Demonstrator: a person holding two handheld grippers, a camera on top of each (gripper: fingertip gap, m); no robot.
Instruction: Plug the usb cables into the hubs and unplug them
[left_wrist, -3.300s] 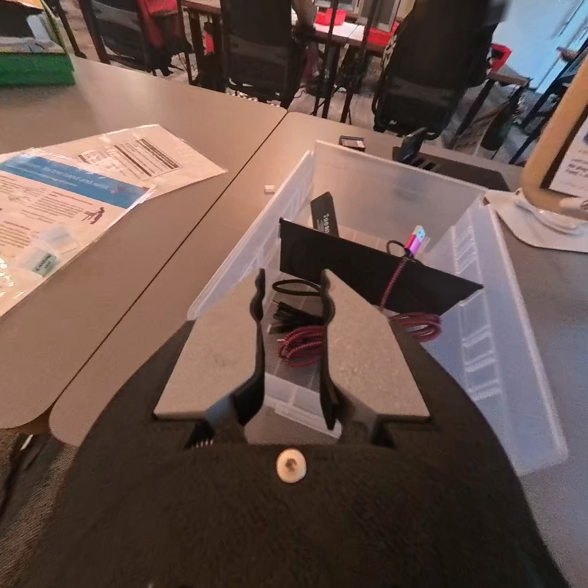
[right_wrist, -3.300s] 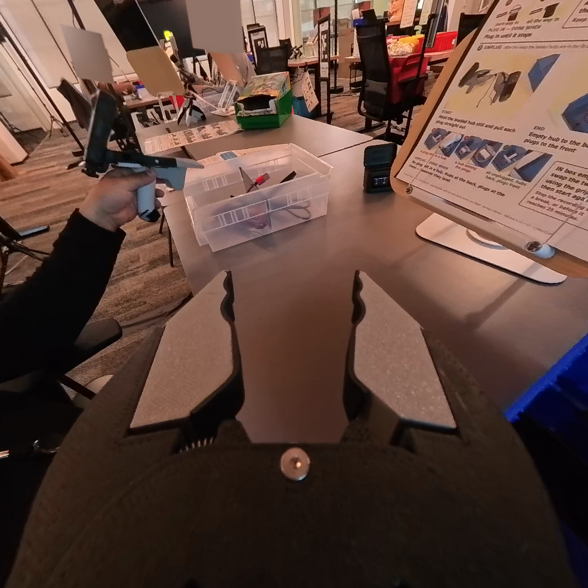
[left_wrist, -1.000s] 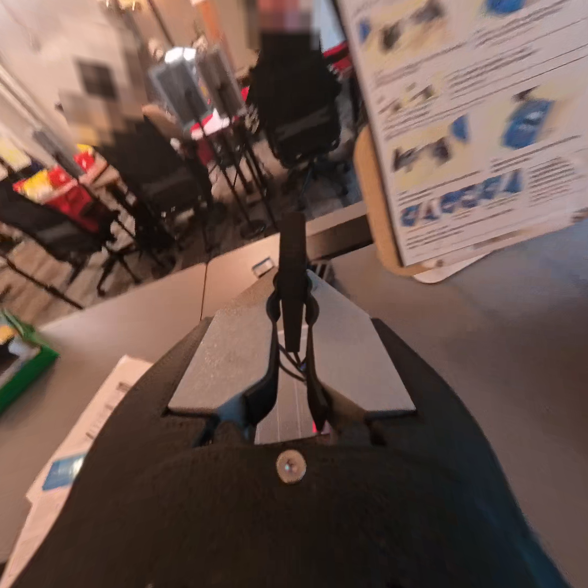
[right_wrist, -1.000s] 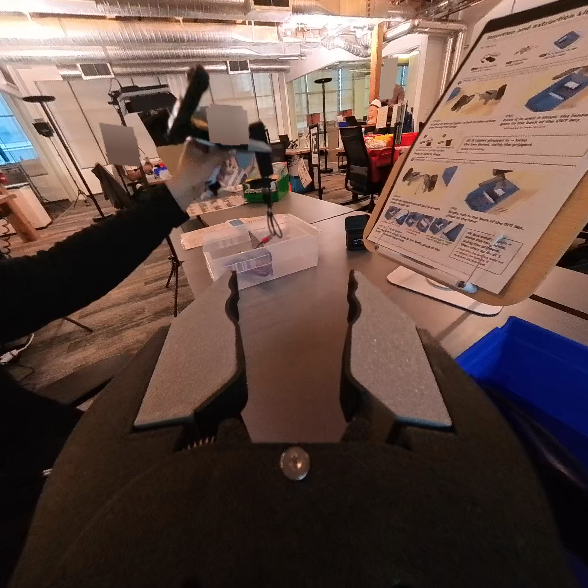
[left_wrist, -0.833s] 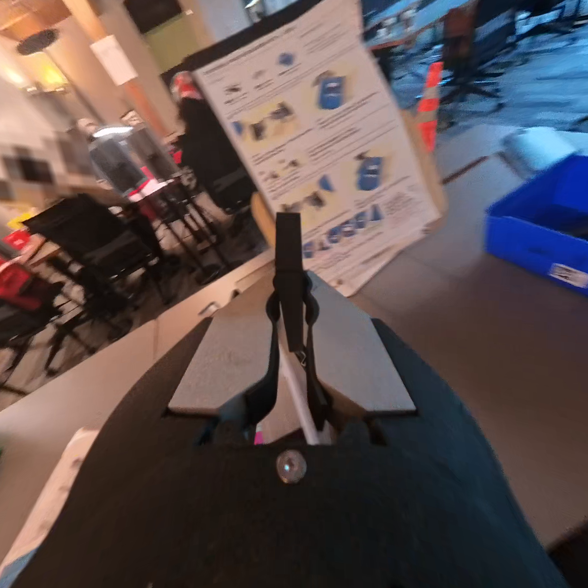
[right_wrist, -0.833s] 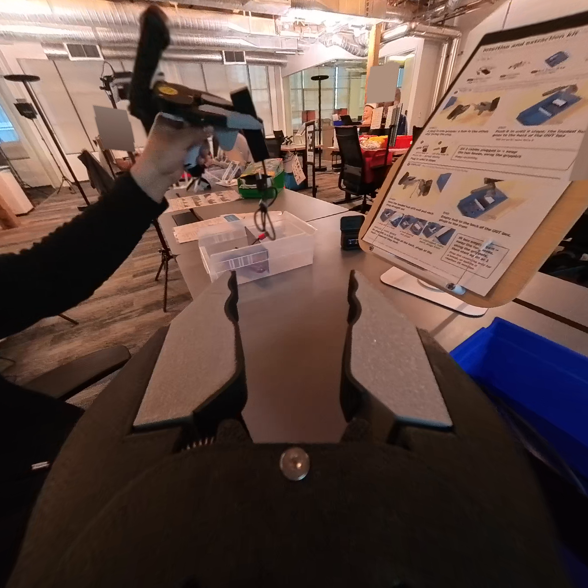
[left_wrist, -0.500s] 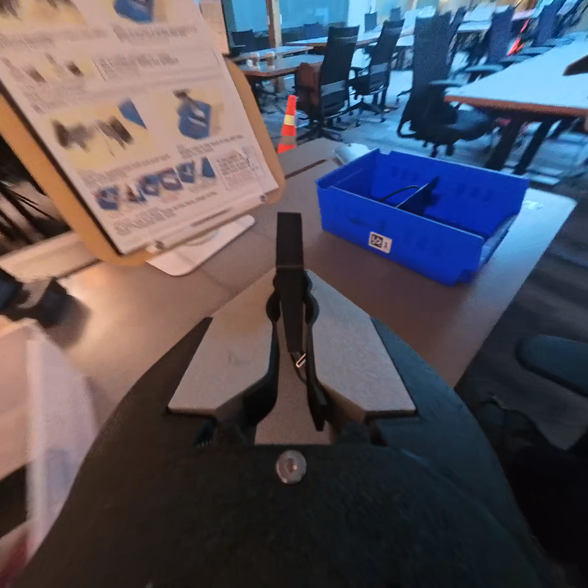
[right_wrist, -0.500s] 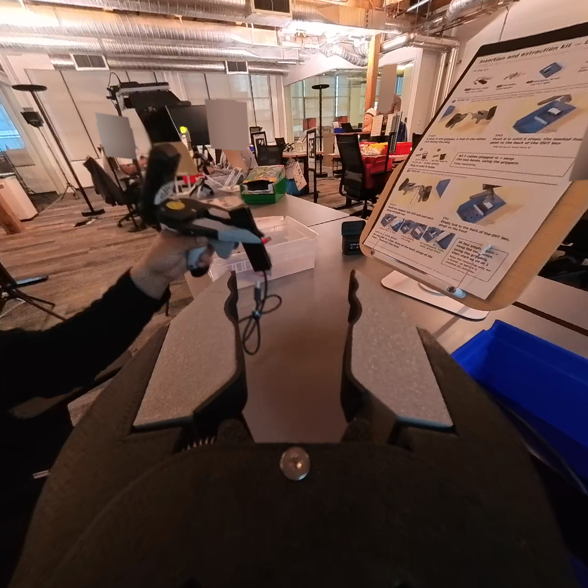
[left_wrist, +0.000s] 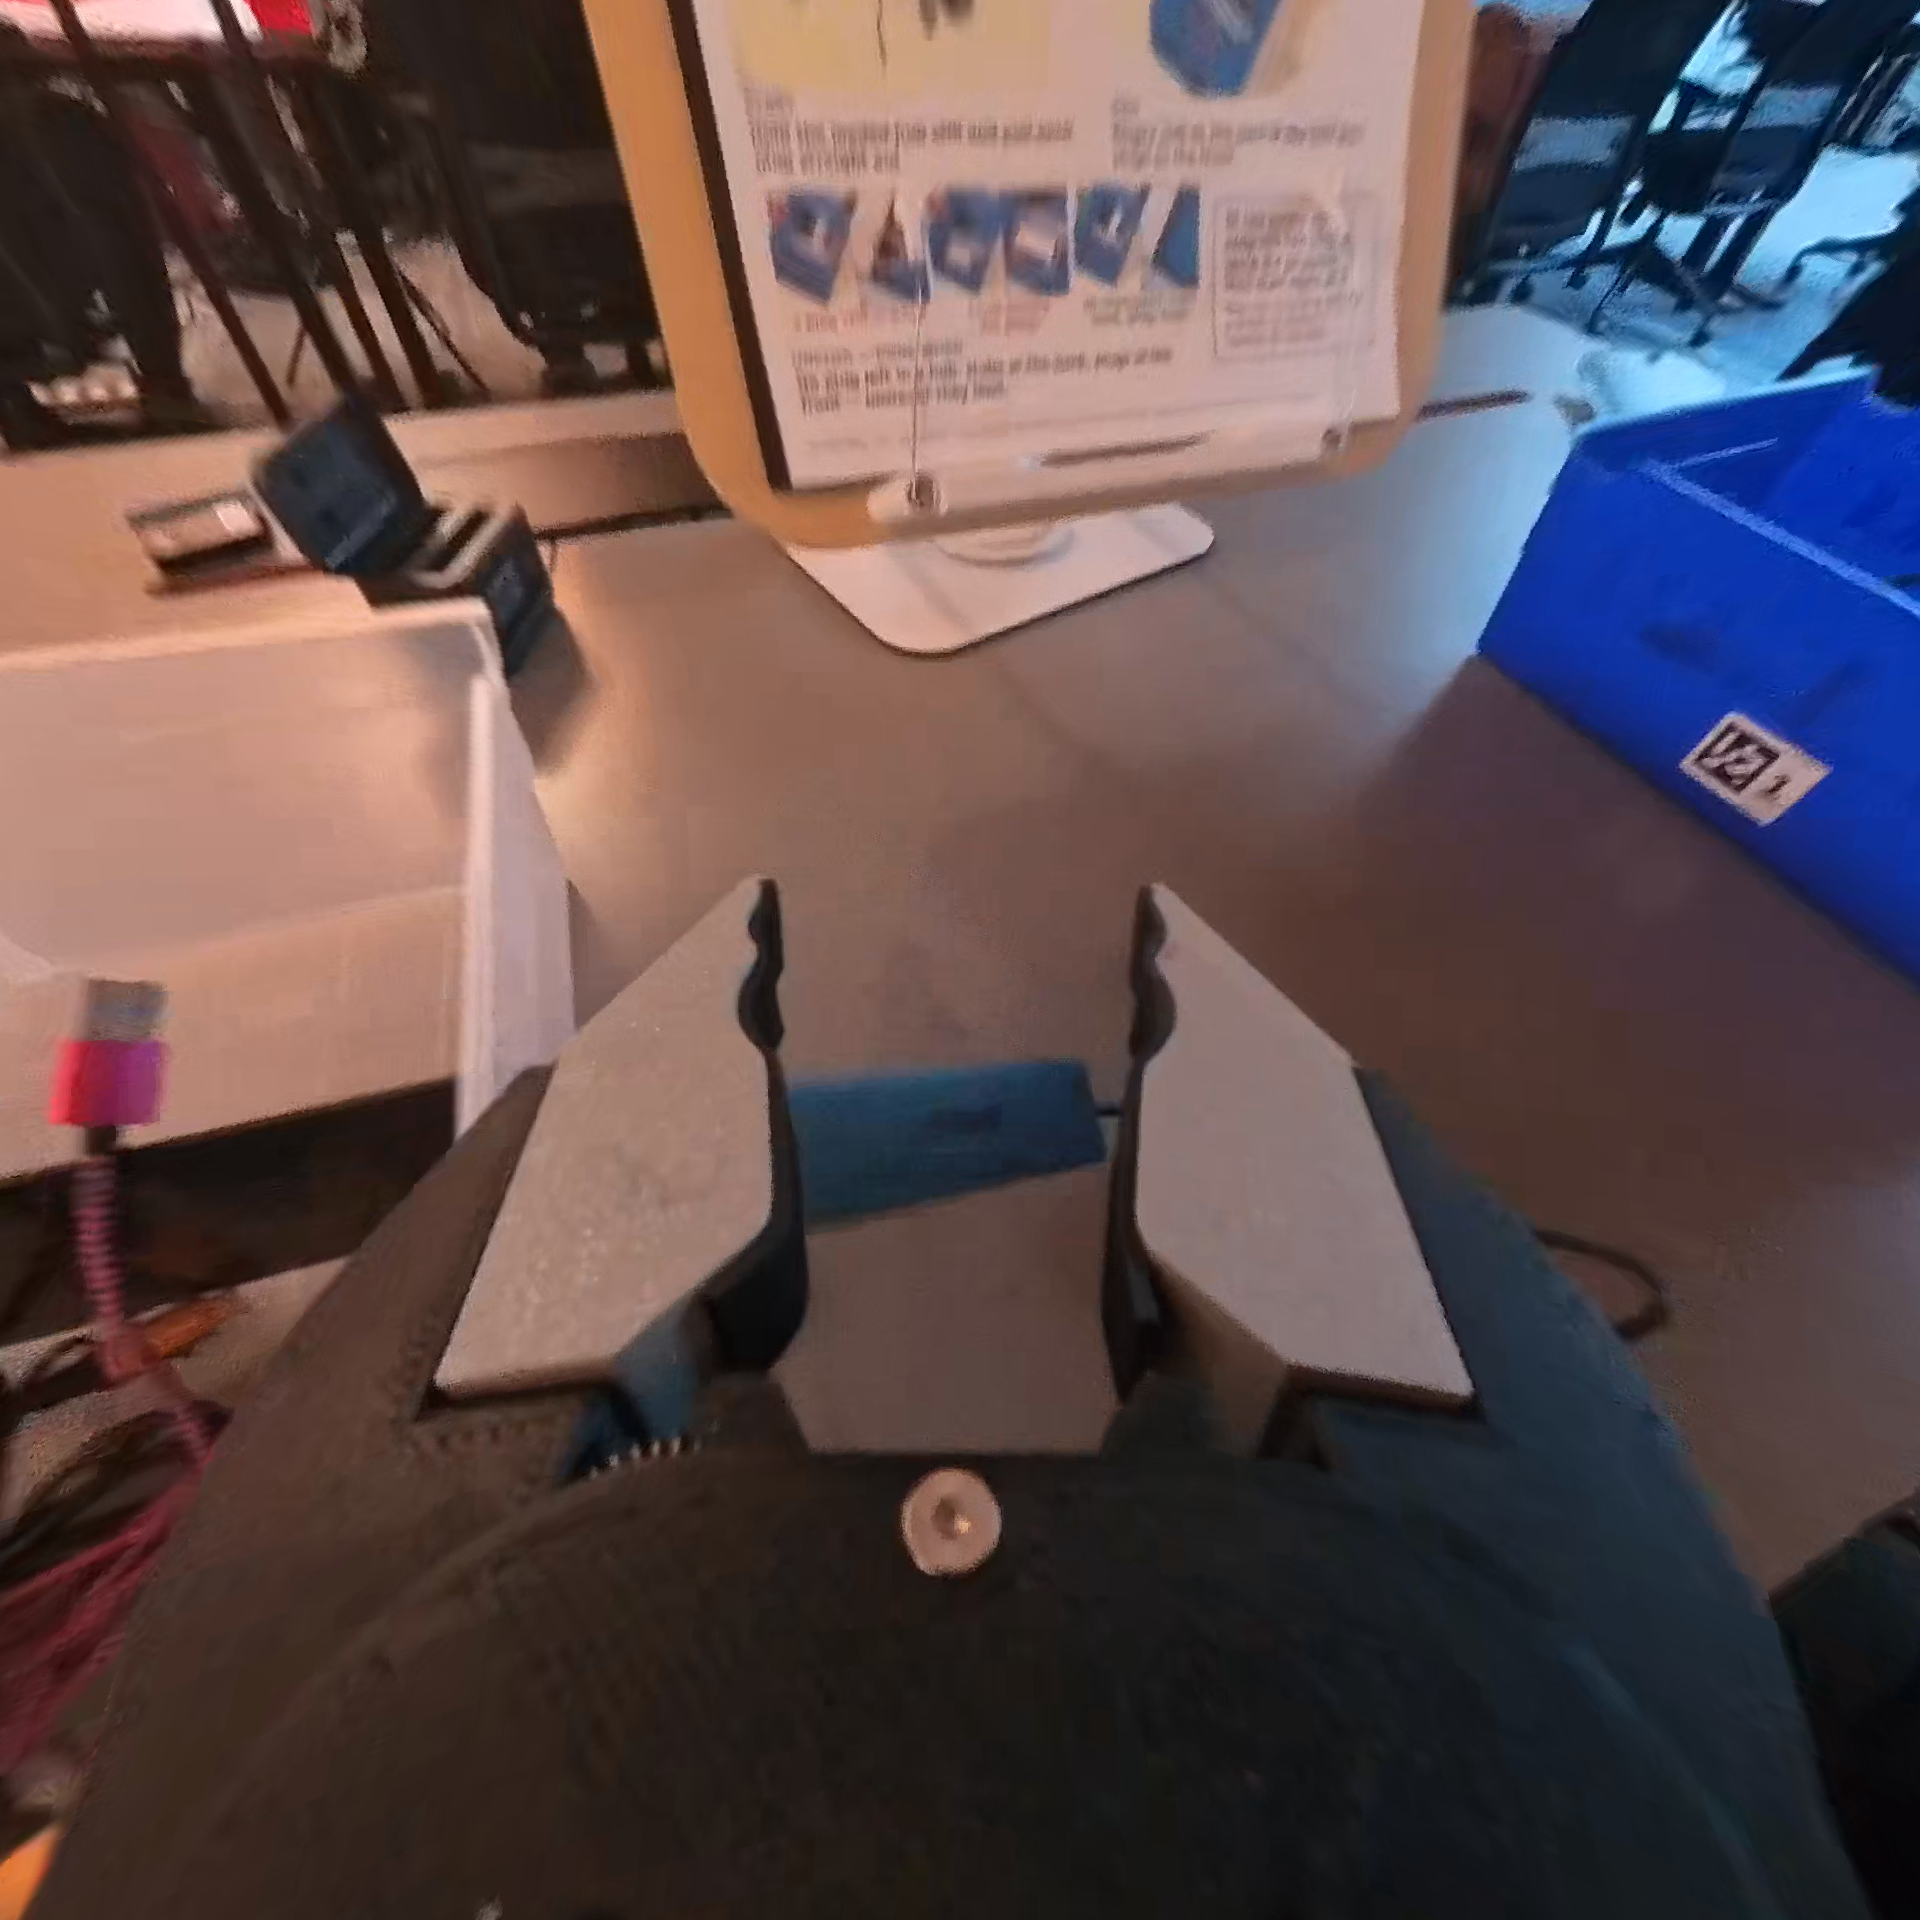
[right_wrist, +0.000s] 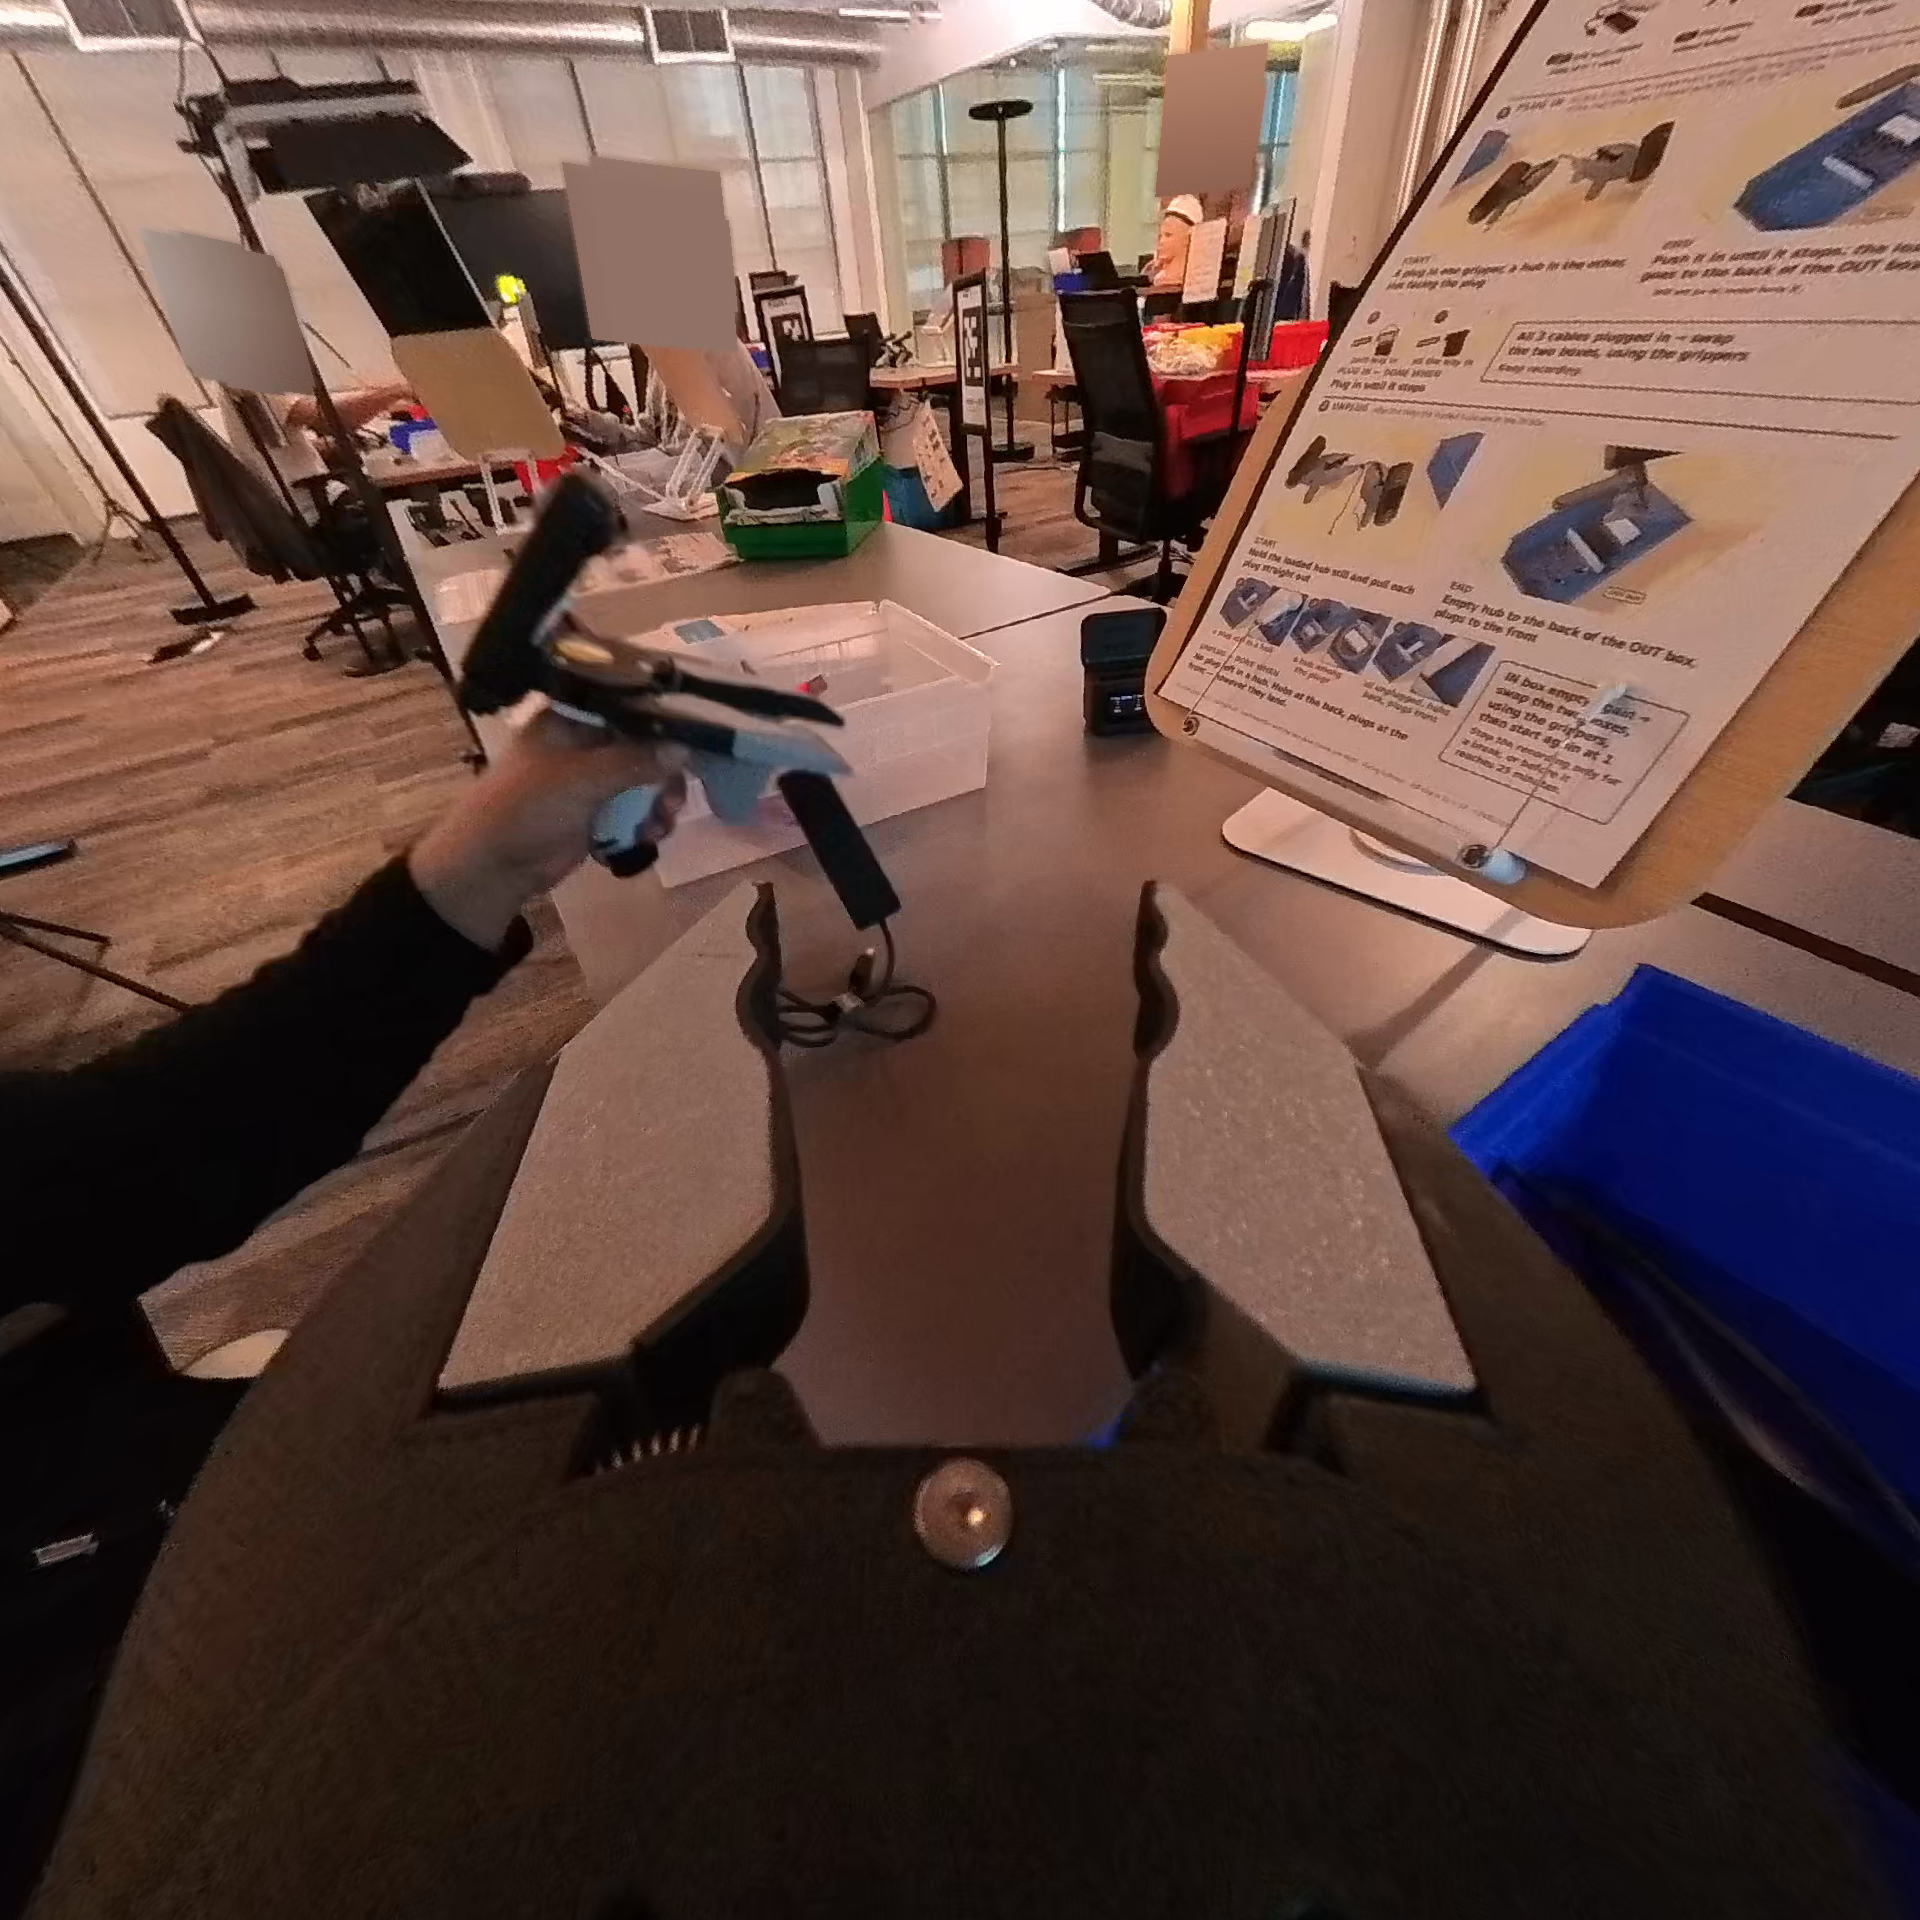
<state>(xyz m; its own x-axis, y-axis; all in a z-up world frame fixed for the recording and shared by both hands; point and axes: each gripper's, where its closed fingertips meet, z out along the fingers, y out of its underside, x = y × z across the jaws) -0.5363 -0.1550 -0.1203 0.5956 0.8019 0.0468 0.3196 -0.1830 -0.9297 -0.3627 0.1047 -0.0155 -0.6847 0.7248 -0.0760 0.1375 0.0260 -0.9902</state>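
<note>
Half a second back my left gripper (left_wrist: 951, 935) was pinching the hub (left_wrist: 935, 1138). Now its fingers stand wide apart, and the hub shows as a dark blur below the gap, over the table (left_wrist: 935, 748). I cannot tell whether the hub rests there or is falling. Its thin black lead (right_wrist: 862, 1013) lies coiled on the tabletop. My right gripper (right_wrist: 951, 935) is spread too, holding nothing. At left a pink cable (left_wrist: 104, 1081) rises beside the clear bin (left_wrist: 499, 831), which is cut off. The blue bin (left_wrist: 1714, 644) at right is cropped.

Motion blur smears the USB hub (left_wrist: 940, 1138); the left gripper (left_wrist: 954, 966) fingers cover its 2 ends. The frame edge crops the blue bin (left_wrist: 1756, 665).
</note>
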